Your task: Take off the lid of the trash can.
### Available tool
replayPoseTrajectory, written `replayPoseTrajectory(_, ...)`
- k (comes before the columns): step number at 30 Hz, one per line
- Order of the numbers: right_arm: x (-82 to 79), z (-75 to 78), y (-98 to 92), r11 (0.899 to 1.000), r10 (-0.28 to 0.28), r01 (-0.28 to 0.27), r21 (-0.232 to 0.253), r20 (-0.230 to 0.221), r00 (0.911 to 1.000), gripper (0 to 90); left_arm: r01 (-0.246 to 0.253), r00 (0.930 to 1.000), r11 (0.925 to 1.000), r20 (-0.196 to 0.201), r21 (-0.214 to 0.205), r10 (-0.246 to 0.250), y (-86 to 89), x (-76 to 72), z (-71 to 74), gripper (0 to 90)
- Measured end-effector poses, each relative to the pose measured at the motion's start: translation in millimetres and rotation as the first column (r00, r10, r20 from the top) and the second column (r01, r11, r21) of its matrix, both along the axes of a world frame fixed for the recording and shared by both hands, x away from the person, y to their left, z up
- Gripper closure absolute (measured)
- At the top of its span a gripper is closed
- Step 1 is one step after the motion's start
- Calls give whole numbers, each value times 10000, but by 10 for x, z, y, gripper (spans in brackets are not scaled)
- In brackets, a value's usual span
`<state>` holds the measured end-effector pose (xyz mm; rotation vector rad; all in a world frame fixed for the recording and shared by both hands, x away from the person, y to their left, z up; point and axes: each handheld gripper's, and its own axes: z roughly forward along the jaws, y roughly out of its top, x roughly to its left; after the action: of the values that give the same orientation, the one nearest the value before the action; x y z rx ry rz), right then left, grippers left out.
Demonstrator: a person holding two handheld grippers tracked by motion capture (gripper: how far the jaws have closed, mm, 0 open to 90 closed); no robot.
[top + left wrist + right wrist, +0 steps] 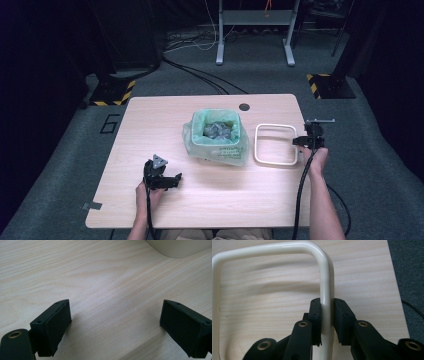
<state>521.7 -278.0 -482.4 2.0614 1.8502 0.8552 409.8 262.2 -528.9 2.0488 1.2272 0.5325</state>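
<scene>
Gripping the right side of the white frame (325, 290), the right gripper (327, 315) has its jaws narrow around the tube. Near left on the table (150, 125), the left gripper (115, 325) stands wide, holding nothing.

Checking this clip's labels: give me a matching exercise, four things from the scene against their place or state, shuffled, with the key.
Things
1. left gripper
2. right gripper
3. bin
4. frame

States
A. white, lying flat on the table, right of the bin
B. fingers wide apart over bare wood
C. lined with a green bag, at the table's middle
D. fingers around the frame's right-hand bar

Pairs: 1-B, 2-D, 3-C, 4-A
</scene>
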Motion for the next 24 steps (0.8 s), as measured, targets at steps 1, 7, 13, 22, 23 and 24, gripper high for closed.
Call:
replayPoseTrajectory(1, 3, -10, -4, 10000, -50, 50, 49, -31, 10000, 767, -4, 10000, 10000, 4, -5, 4, -1, 0, 0, 97)
replayPoseTrajectory(7, 19, -60, -19, 9999, -138, 139, 68, -209, 9997, 747, 2, 10000, 10000, -2, 1, -2, 0, 0, 0, 97)
replayPoseTrajectory(13, 10, -53, 3, 9999, 60, -62, -147, -139, 9999, 472, 0, 10000, 10000, 0, -3, 0, 0, 0, 0, 98)
replayPoseTrajectory(22, -83, 11, 138, 9919, 1094, -1057, -700, 524, 9926, 134, -4, 10000, 10000, -16, -30, 4, 2, 4, 0, 99)
replayPoseTrajectory(23, -99, 29, 155, 9898, 1253, -1202, -767, 660, 9899, 111, -5, 10000, 10000, -18, -32, 5, 2, 5, 0, 99)
replayPoseTrajectory(24, -113, 45, 174, 9876, 1376, -1309, -869, 758, 9876, 74, -10, 10000, 10000, -17, -31, 10, 2, 5, 0, 99)
